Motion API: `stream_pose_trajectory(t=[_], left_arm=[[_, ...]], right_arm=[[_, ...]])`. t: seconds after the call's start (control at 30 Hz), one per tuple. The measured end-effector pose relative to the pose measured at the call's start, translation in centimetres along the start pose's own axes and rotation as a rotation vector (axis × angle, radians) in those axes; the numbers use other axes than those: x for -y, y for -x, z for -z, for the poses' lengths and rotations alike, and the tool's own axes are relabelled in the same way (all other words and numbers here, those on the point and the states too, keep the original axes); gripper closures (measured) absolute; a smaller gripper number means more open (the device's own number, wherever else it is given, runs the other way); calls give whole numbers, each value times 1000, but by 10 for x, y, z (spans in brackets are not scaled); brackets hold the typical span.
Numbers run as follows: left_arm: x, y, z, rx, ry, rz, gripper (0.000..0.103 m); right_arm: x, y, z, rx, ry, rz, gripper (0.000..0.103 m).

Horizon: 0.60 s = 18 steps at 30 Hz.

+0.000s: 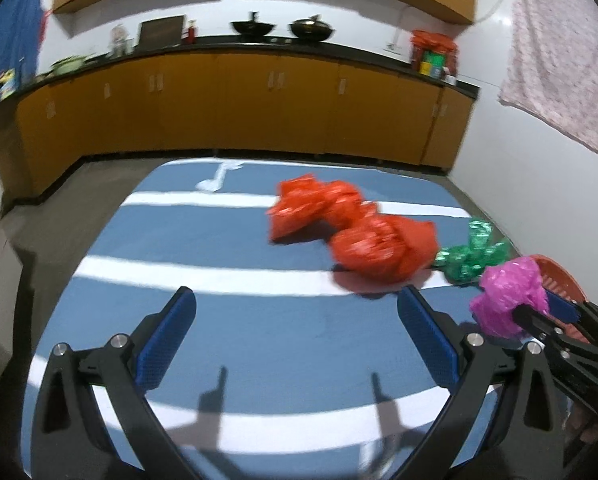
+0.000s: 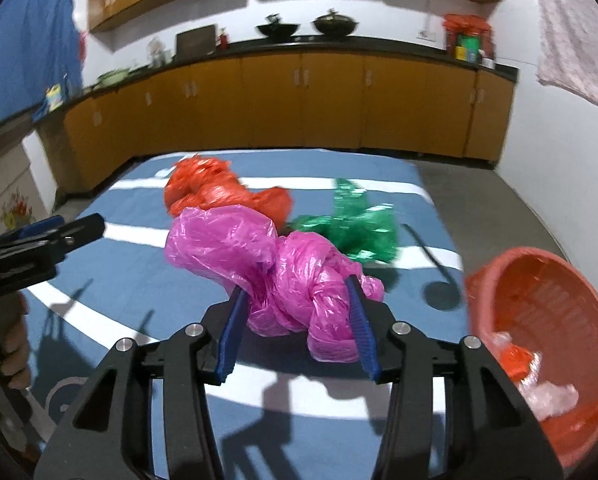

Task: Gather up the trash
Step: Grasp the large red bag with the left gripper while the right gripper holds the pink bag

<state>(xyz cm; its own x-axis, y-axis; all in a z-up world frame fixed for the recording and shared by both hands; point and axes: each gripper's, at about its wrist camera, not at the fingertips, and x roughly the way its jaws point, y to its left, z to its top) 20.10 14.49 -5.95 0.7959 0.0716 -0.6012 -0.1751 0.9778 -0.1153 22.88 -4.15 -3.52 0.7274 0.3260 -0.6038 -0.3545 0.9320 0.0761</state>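
Observation:
My right gripper (image 2: pixel 297 292) is shut on a crumpled pink plastic bag (image 2: pixel 259 256), lifted a little off the blue striped mat (image 2: pixel 147 280); the same pink bag (image 1: pixel 507 296) shows at the right edge of the left wrist view. An orange-red basket (image 2: pixel 579 320) with bits of trash inside lies tilted to the bag's right. Red plastic bags (image 1: pixel 351 228) and a green foil bag (image 1: pixel 471 252) lie on the mat (image 1: pixel 259 320) beyond. My left gripper (image 1: pixel 299 304) hangs open over bare mat, nothing between its fingers.
Yellow-brown cabinets (image 1: pixel 239 108) with a dark counter run along the far wall, with pots on top. A patterned cloth (image 1: pixel 559 60) hangs at the right wall. A person's hand (image 2: pixel 11 348) holds the left gripper's handle at the left edge.

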Motion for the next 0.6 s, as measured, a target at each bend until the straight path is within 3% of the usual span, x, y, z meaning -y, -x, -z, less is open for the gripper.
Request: stream_pose_trajectory(t=[0.3, 0.53, 0.6], left_arm=[[62, -49, -31, -2, -120, 58, 4], [79, -95, -35, -84, -209, 52, 5], [81, -103, -32, -109, -225, 67, 10]], right_arm=[[51, 23, 16, 4, -143, 74, 54], [73, 24, 24, -11, -184, 95, 54], [75, 23, 25, -12, -189, 95, 54]])
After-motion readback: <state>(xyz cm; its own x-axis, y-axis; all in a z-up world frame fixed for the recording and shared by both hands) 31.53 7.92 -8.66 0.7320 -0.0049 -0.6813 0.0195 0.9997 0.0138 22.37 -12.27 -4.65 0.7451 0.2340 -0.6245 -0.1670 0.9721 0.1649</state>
